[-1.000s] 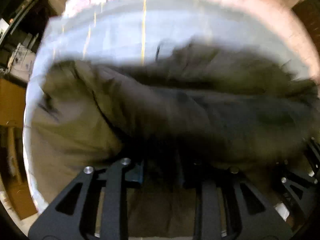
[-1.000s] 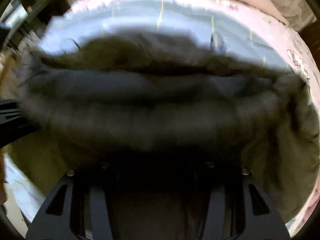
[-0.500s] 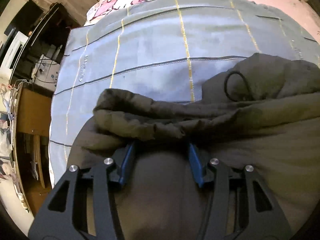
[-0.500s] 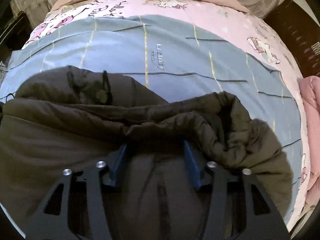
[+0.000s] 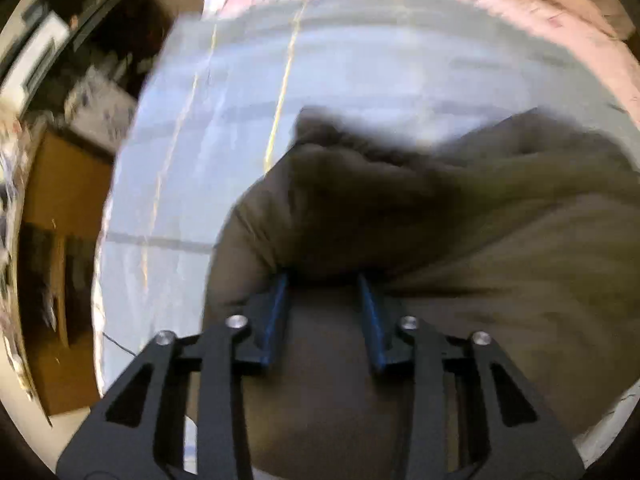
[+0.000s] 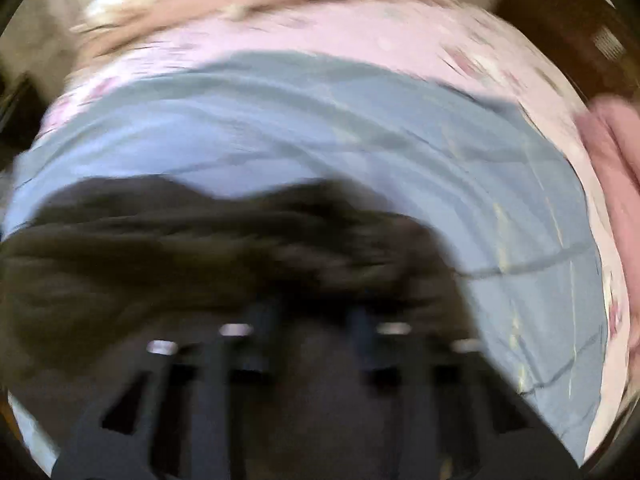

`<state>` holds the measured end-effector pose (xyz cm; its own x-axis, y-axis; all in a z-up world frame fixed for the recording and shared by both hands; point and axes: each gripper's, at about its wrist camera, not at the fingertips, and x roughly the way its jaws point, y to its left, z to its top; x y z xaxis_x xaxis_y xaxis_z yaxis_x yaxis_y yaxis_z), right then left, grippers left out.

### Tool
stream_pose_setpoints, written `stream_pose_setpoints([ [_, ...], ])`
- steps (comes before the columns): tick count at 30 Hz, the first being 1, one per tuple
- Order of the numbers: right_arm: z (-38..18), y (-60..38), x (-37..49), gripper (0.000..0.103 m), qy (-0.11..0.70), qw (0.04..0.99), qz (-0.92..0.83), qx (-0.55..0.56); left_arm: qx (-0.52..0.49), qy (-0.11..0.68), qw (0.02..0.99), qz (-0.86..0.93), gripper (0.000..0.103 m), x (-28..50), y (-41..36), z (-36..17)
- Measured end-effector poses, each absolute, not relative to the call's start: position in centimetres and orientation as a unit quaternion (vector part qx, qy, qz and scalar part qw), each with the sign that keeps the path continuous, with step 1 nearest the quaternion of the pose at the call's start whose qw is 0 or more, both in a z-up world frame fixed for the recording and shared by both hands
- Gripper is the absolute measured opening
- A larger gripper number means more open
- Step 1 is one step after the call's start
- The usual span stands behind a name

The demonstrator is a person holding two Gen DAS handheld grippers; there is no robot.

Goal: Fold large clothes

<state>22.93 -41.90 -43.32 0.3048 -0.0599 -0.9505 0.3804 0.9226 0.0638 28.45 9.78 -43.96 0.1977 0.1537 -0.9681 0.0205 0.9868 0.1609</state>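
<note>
Sharp half a second ago, now smeared by motion in both views. Bunched on the blue-grey blanket over a pink-sheeted bed: an olive-brown garment, its heaped fold higher and further right in the left view than before. Seen only from the left: a wooden cabinet at the bedside. Only from the right: a pink pillow. Left tongs spread apart, tips buried under the fold; right tongs too blurred to judge
</note>
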Motion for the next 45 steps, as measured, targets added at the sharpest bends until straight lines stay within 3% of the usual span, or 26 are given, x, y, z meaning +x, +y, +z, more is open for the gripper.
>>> stream_pose_setpoints([
  [2, -44.7, -42.1, 22.6, 0.000, 0.588, 0.783, -0.128, 0.160, 0.112, 0.630, 0.766, 0.061, 0.036, 28.5, 9.5, -45.6],
  [4, -44.2, -40.6, 23.0, 0.000, 0.589, 0.789, -0.138, 0.106, 0.150, 0.625, 0.763, 0.070, 0.036, 28.7, 8.3, -45.9],
  [8, -39.6, -41.1, 20.9, 0.003, 0.529, 0.816, -0.161, 0.171, 0.037, 0.617, 0.783, 0.075, 0.037, 28.6, 9.8, -41.6],
  [9, -37.3, -39.5, 20.1, 0.007, 0.505, 0.837, -0.133, 0.163, 0.013, 0.599, 0.798, 0.061, 0.039, 27.8, 9.6, -39.3],
  [11, -34.2, -35.4, 18.6, 0.023, 0.478, 0.860, -0.061, 0.166, -0.011, 0.572, 0.820, 0.003, 0.049, 25.5, 7.0, -35.9],
  [12, -33.1, -32.1, 17.7, 0.037, 0.473, 0.865, -0.009, 0.167, -0.018, 0.564, 0.825, -0.036, 0.050, 24.1, 5.1, -34.9],
  [13, -32.9, -29.6, 17.3, 0.039, 0.474, 0.865, 0.023, 0.161, -0.019, 0.559, 0.825, -0.075, 0.051, 22.7, 2.8, -34.6],
  [15, -34.0, -24.0, 16.7, 0.039, 0.489, 0.858, 0.081, 0.133, -0.013, 0.570, 0.812, -0.124, 0.049, 20.7, -0.8, -35.6],
  [16, -35.1, -21.2, 16.7, 0.035, 0.498, 0.856, 0.097, 0.102, -0.006, 0.576, 0.806, -0.140, 0.043, 20.0, -2.4, -36.5],
  [17, -36.2, -19.7, 16.9, 0.024, 0.506, 0.853, 0.098, 0.080, 0.013, 0.585, 0.799, -0.136, 0.017, 19.5, -3.7, -37.9],
  [18, -37.2, -19.3, 17.1, 0.010, 0.514, 0.850, 0.090, 0.070, 0.025, 0.595, 0.793, -0.128, 0.012, 19.5, -4.2, -39.1],
  [19, -38.5, -19.4, 17.4, 0.008, 0.525, 0.844, 0.087, 0.062, 0.015, 0.608, 0.784, -0.121, 0.019, 20.0, -3.5, -40.9],
  [20, -39.6, -19.8, 17.5, 0.008, 0.532, 0.842, 0.077, 0.047, 0.016, 0.617, 0.778, -0.114, 0.018, 20.5, -2.8, -42.4],
  [22, -41.1, -22.7, 17.0, 0.003, 0.530, 0.847, 0.036, 0.009, 0.038, 0.621, 0.777, -0.096, 0.004, 21.1, -1.2, -44.1],
  [24, -41.7, -27.7, 16.0, 0.000, 0.533, 0.845, -0.007, 0.032, 0.014, 0.634, 0.767, -0.102, 0.004, 22.3, 1.9, -45.5],
  [25, -42.0, -30.2, 15.5, 0.000, 0.536, 0.843, -0.027, 0.046, -0.021, 0.641, 0.758, -0.116, 0.004, 22.7, 3.1, -45.7],
  [29, -42.4, -38.9, 13.6, 0.000, 0.538, 0.830, -0.124, 0.079, 0.005, 0.625, 0.780, -0.029, 0.004, 23.9, 7.3, -44.9],
  [34, -43.6, -37.4, 14.3, 0.002, 0.562, 0.813, -0.148, 0.043, 0.036, 0.635, 0.771, 0.002, 0.003, 24.5, 6.3, -45.0],
  [36, -40.2, -36.7, 13.7, 0.003, 0.520, 0.837, -0.138, 0.104, 0.004, 0.620, 0.785, -0.007, 0.025, 23.7, 5.6, -41.8],
  [37, -38.1, -35.5, 13.9, 0.008, 0.487, 0.856, -0.125, 0.121, -0.014, 0.598, 0.801, -0.022, 0.046, 23.2, 4.9, -39.8],
  [38, -36.5, -34.3, 14.6, 0.013, 0.465, 0.871, -0.103, 0.121, -0.020, 0.563, 0.825, -0.042, 0.053, 23.0, 3.6, -37.1],
  [40, -34.8, -31.3, 16.7, 0.037, 0.449, 0.884, -0.050, 0.121, -0.011, 0.542, 0.837, -0.074, 0.053, 24.2, 1.0, -35.2],
  [42, -35.1, -28.4, 19.9, 0.037, 0.461, 0.877, 0.000, 0.132, -0.011, 0.548, 0.831, -0.095, 0.051, 25.9, -1.5, -35.6],
  [45, -38.2, -25.4, 23.9, 0.036, 0.508, 0.857, 0.014, 0.084, 0.038, 0.583, 0.808, -0.074, 0.041, 29.3, -3.3, -39.5],
])
